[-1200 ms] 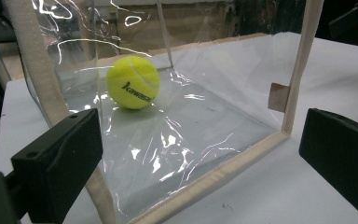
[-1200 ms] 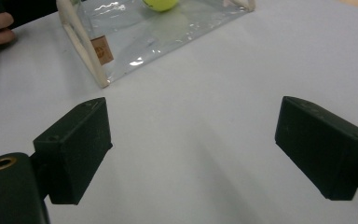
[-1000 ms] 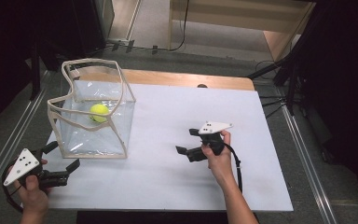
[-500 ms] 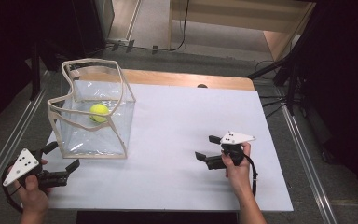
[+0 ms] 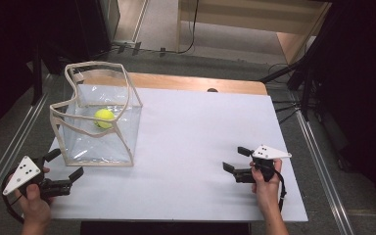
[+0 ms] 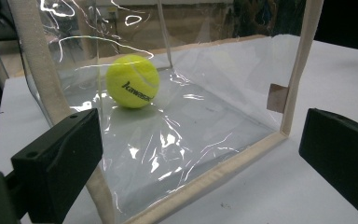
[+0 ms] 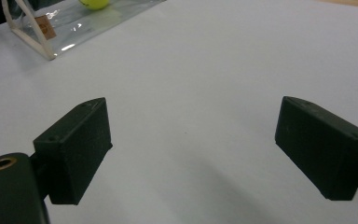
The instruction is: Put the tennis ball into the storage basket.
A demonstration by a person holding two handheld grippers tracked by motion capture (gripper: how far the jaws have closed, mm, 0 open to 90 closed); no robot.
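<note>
A yellow tennis ball (image 5: 104, 118) (image 6: 133, 81) lies inside a clear plastic bag with cream trim (image 5: 98, 156) (image 6: 298, 60) standing open at the table's left side. My left gripper (image 5: 63, 164) (image 6: 200, 158) is held at the front left corner, just in front of the bag's near edge, jaws wide open and empty. My right gripper (image 5: 235, 159) (image 7: 200, 144) hovers low over the bare white table (image 5: 191, 132) at the front right, open with nothing between its jaws. The ball (image 7: 94, 3) and bag corner (image 7: 32, 28) peek in at the top left of the right gripper view.
The white tabletop (image 7: 205, 56) spreads between the bag and the right gripper. A wooden strip (image 5: 196, 83) runs along the table's far edge. Metal rails (image 5: 318, 161) flank both sides, and cables (image 5: 284, 107) trail on the floor at the right.
My right hand has drawn back with its gripper toward the front right of the table, away from the centre. The left gripper, bag and ball have stayed put.
</note>
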